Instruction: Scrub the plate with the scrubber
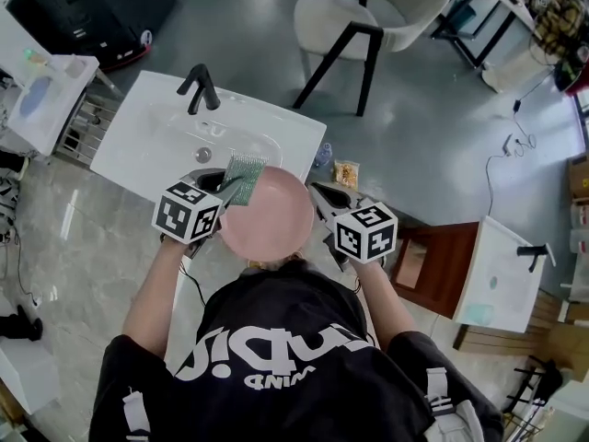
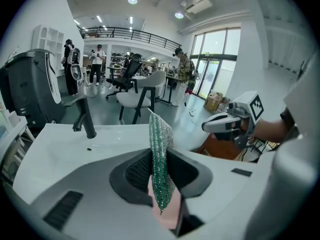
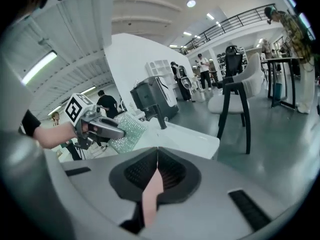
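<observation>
A round pink plate [image 1: 269, 219] is held up in front of the person, level with the near edge of the white sink [image 1: 156, 132]. My right gripper [image 1: 319, 199] is shut on the plate's right rim; in the right gripper view the pink edge [image 3: 150, 196] runs between the closed jaws. My left gripper [image 1: 228, 188] is shut on a green mesh scrubber [image 1: 245, 174], which lies over the plate's upper left edge. In the left gripper view the scrubber [image 2: 160, 156] stands upright between the jaws, with a bit of the plate [image 2: 169, 214] below it.
A black faucet [image 1: 200, 87] stands at the back of the sink. A pale chair [image 1: 368, 17] is beyond it on the grey floor. To the right are a wooden cabinet [image 1: 433, 265] and a second white basin [image 1: 502, 274]. A small snack bag [image 1: 346, 173] lies on the floor.
</observation>
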`<state>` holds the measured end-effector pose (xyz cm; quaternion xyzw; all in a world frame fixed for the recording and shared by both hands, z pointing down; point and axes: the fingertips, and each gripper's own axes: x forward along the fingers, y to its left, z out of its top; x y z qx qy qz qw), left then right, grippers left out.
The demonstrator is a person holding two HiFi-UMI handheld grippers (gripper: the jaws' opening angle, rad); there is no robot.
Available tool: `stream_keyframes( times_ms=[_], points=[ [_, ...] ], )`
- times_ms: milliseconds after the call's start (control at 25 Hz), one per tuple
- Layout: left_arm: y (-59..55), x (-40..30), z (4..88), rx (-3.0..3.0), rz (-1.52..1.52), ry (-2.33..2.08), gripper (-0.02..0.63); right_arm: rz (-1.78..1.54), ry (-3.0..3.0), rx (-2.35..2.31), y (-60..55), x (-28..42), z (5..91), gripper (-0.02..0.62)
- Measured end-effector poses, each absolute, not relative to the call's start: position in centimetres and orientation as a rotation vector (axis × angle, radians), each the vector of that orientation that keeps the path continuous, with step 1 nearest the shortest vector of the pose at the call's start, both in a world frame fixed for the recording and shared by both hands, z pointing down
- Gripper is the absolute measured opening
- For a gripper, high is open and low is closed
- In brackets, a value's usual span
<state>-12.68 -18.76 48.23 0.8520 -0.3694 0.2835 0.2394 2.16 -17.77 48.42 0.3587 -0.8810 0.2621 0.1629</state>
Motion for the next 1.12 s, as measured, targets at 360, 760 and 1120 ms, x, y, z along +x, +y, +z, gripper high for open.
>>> stream_keyframes(
  times_ms=[360, 760, 1120],
  points=[
    [-17.8, -9.7, 40.9, 2.549, 0.374, -1.116, 0.095, 0.376, -2.853, 1.089, -17.4, 0.3, 39.8, 0.020],
    [-17.5, -11.0, 40.9, 2.684, 0.071, -1.471, 0.097, 0.158, -2.902, 1.181, -17.2, -0.3, 40.6, 0.020],
    [-17.2, -11.4, 41.6, 2.663, 0.032, -1.502, 0.097, 0.117, -2.871, 1.271, -17.8, 0.3, 41.6, 0.020]
  ],
)
